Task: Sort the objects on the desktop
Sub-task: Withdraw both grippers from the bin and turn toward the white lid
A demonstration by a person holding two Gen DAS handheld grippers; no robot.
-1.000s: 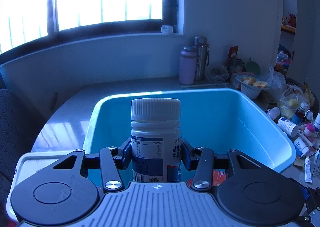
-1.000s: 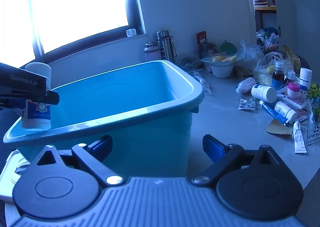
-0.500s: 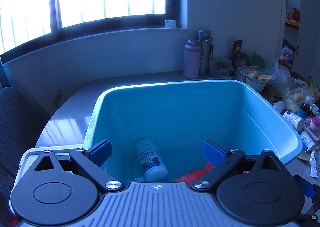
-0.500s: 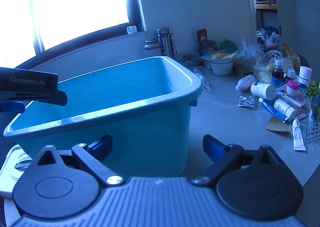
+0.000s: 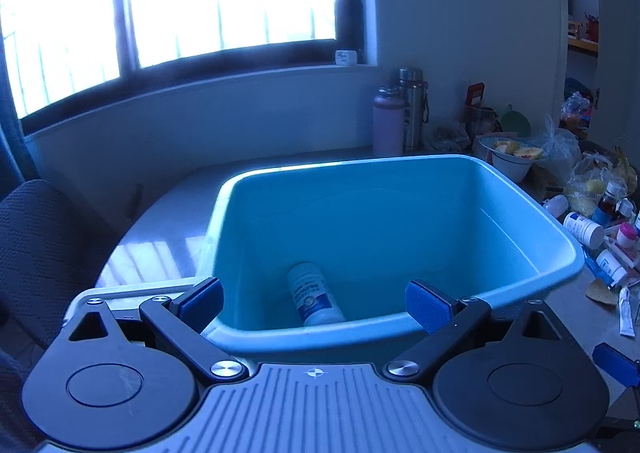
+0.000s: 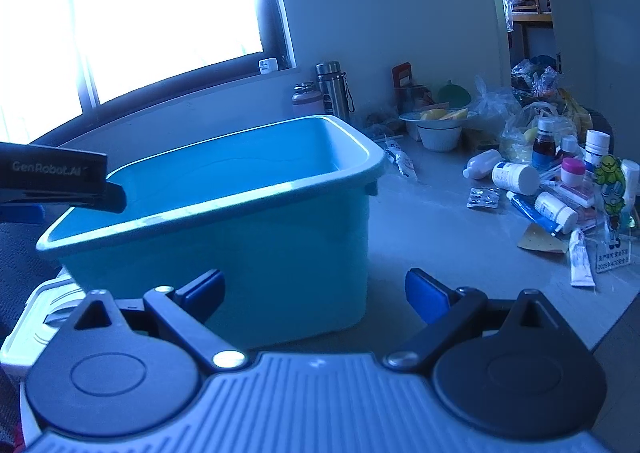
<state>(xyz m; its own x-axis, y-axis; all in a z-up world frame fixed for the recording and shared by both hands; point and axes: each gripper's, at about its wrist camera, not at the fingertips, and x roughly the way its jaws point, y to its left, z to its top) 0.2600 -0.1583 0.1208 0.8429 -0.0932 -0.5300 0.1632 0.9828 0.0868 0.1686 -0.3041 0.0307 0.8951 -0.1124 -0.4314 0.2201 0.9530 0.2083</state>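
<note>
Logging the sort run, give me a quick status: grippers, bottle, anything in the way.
Left gripper open, empty, at bin rim. Right gripper open, empty. White bottle on its side inside blue bin. Nothing blocks the medicine pile.

We see the blue bin point(image 5: 400, 221) from above on left wrist; right wrist shares it point(image 6: 224, 221), side-on, close.

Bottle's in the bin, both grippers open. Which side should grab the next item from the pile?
Right, probably. The right gripper is open and empty, with the clutter pile ahead to its right. The left gripper is open at the blue bin, where the white bottle lies.
</note>
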